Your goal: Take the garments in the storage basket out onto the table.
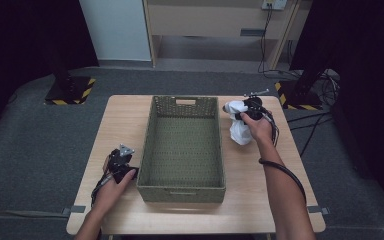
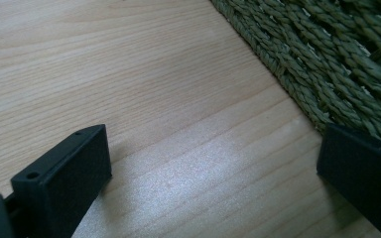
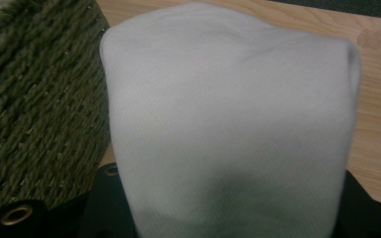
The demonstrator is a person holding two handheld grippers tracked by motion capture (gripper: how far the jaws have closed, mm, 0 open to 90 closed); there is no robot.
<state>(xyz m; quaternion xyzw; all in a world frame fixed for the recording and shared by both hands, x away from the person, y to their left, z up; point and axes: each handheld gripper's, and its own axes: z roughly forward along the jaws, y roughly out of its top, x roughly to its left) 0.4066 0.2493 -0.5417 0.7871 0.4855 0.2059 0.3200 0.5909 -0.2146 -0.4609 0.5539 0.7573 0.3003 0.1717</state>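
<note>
The woven basket (image 1: 182, 145) stands in the middle of the surface (image 1: 122, 112), with nothing inside it. The right tool (image 1: 247, 112) grips a white cloth (image 1: 239, 131) just beside the basket's right wall near the far corner, so the basket lies to its left. The left tool (image 1: 120, 162), jaws wide apart and holding nothing, rests at the basket's left wall near the front corner.

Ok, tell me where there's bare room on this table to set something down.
Free: the woven green basket's empty inside; the light wooden table left of it, beyond the left gripper; the near strip by the front edge. Crowded: right of the basket, where the right gripper holds a white cloth.
</note>
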